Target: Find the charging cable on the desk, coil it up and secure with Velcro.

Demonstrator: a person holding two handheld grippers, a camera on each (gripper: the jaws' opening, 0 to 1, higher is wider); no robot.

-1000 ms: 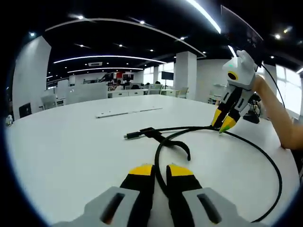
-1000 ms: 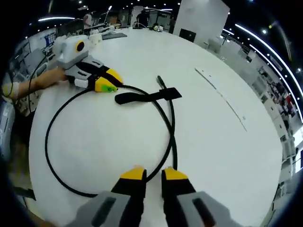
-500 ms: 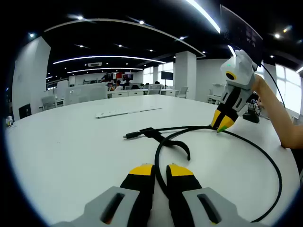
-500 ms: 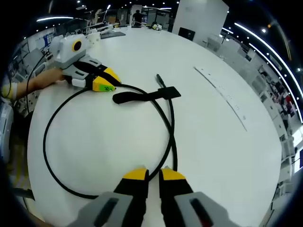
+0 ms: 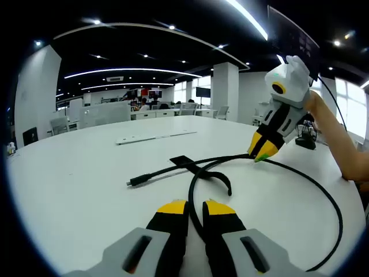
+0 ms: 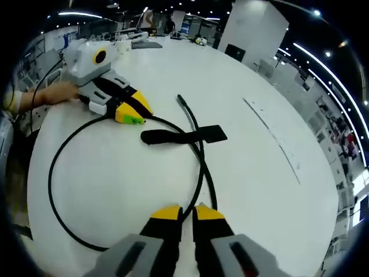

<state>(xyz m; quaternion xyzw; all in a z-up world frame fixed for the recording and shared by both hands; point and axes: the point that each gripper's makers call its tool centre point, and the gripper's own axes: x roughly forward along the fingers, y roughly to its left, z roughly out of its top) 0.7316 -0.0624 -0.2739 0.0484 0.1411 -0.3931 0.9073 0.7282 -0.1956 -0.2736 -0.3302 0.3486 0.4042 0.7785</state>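
A black charging cable (image 5: 323,202) lies in a wide loop on the round white table (image 5: 69,190). Its plug end (image 5: 131,183) points left. A black Velcro strap (image 5: 203,171) sits on the cable near the crossing. My left gripper (image 5: 195,208) is shut on the cable at the loop's near side. My right gripper (image 5: 259,154) pinches the cable at the far right of the loop. In the right gripper view, the right gripper (image 6: 186,212) is shut on the cable (image 6: 55,173), the strap (image 6: 184,136) lies flat, the plug (image 6: 180,99) points away, and the left gripper (image 6: 134,118) holds the loop's far side.
A thin white strip (image 5: 155,137) lies further out on the table, seen also as the strip (image 6: 271,130). A person's forearm (image 5: 340,144) and hand (image 6: 52,92) hold the grippers. The table edge (image 6: 34,190) runs close behind the loop. Office desks and chairs stand beyond.
The cable's plug end has swung sideways across the table. The right gripper's jaws have drawn together on the cable, and it has shifted slightly with it. The left gripper has stayed put.
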